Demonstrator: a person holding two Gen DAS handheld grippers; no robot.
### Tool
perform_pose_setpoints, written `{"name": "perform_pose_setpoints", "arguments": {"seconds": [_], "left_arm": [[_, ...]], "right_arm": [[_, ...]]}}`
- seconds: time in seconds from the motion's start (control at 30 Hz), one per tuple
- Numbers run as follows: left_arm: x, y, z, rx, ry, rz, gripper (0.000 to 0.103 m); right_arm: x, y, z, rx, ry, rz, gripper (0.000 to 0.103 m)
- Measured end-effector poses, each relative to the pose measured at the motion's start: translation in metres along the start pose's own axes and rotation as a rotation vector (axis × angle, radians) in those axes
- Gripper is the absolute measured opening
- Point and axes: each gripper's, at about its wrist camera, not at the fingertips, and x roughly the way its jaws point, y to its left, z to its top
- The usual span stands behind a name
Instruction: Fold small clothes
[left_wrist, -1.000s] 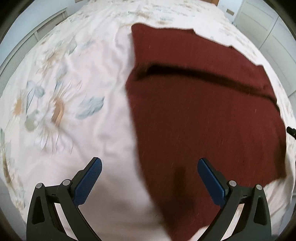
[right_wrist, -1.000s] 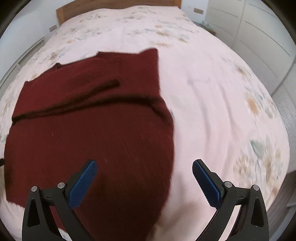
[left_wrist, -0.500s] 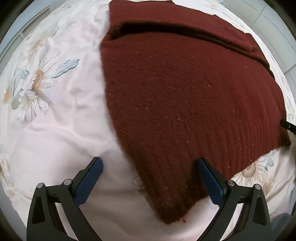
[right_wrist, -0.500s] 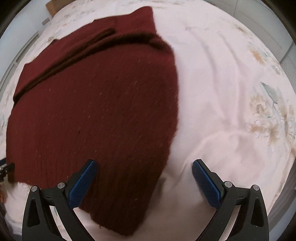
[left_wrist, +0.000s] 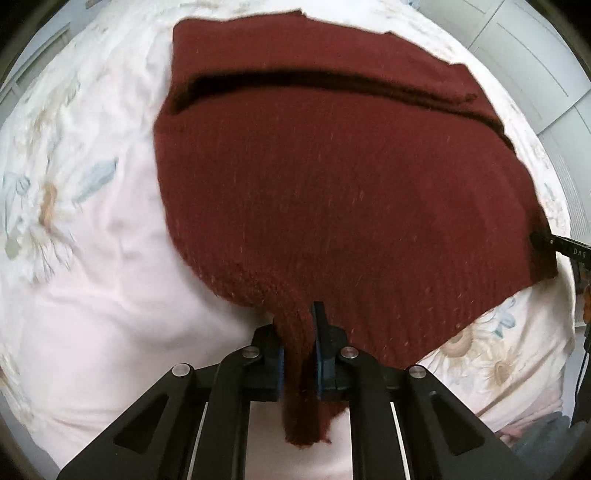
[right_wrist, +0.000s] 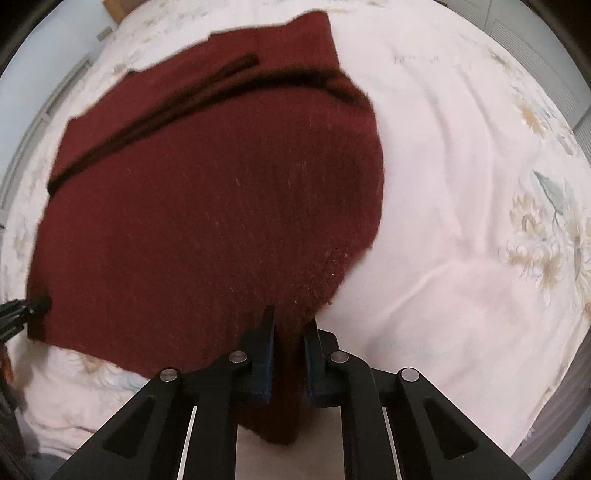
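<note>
A dark red knitted sweater (left_wrist: 332, 177) lies spread on a pale floral bedspread (left_wrist: 92, 258), with one fold line running across its far part. My left gripper (left_wrist: 298, 332) is shut on the sweater's near left corner, and the knit bunches between the blue pads and hangs below them. In the right wrist view the same sweater (right_wrist: 207, 192) fills the left half. My right gripper (right_wrist: 289, 332) is shut on its near right corner. The tip of the other gripper shows at the sweater's far edge in each view.
The bedspread (right_wrist: 461, 221) stretches to the right, wrinkled and printed with flowers. White cupboard doors (left_wrist: 517, 48) stand beyond the bed at the upper right. A wooden headboard (right_wrist: 114, 9) shows at the far end.
Both grippers went from wide open to shut, each pinching a near corner of the sweater. Both came closer to the sweater's near hem, and the corners now bunch up between the pads.
</note>
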Motion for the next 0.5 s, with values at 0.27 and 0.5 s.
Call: {"name": "perform_pose_setpoints", "arguments": {"seconds": [0.27,0.5], "left_arm": [[-0.036,0.009,0.046,-0.042,-0.103,-0.047,0.01],[-0.069,0.027,0.097,-0.052,-0.199,-0.02,0.01]], "right_arm": [[-0.039,0.003,0.033,-0.003,-0.112,0.07,0.011],[-0.07,0.009,0.082,0.017,-0.239,0.109,0.011]]}}
